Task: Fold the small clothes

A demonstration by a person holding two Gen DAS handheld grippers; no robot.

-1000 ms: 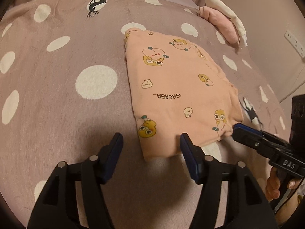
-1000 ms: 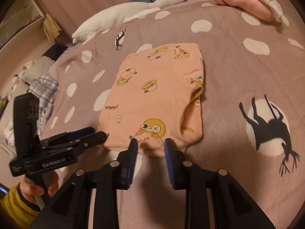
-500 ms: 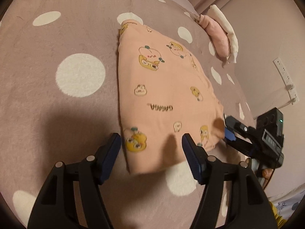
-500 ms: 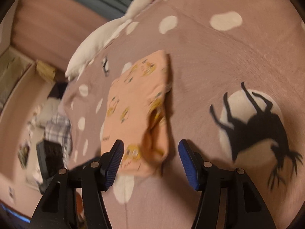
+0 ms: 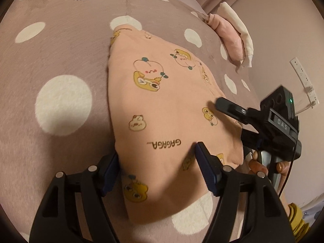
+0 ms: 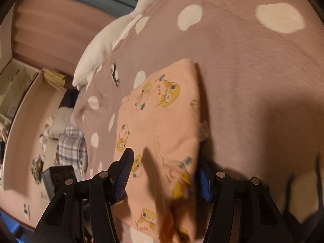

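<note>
Lying on the spotted blanket, the peach garment is sitting folded into a rough rectangle with its near end between both tools. On the left side, the left gripper is standing with its blue-padded fingers wide apart, straddling the near left corner of the cloth; the left pad is sitting beside the folded edge and the right pad is resting over the cloth near the printed word. Nothing is being pinched there.

Moving to the right, the right gripper is reaching in over the garment's right edge, its fingers likewise spread, with the cloth's near right corner between them. That part of the right wrist view is blurred, so whether either pad is touching fabric is hard to say.

The garment is looking light, soft and limp, probably a knit cotton: it is likely to sag and slide open if lifted by one layer only. A sound hold is likely at the two near corners, catching all the stacked layers at the folded edge. The plush blanket is likely giving some grip underneath.
</note>
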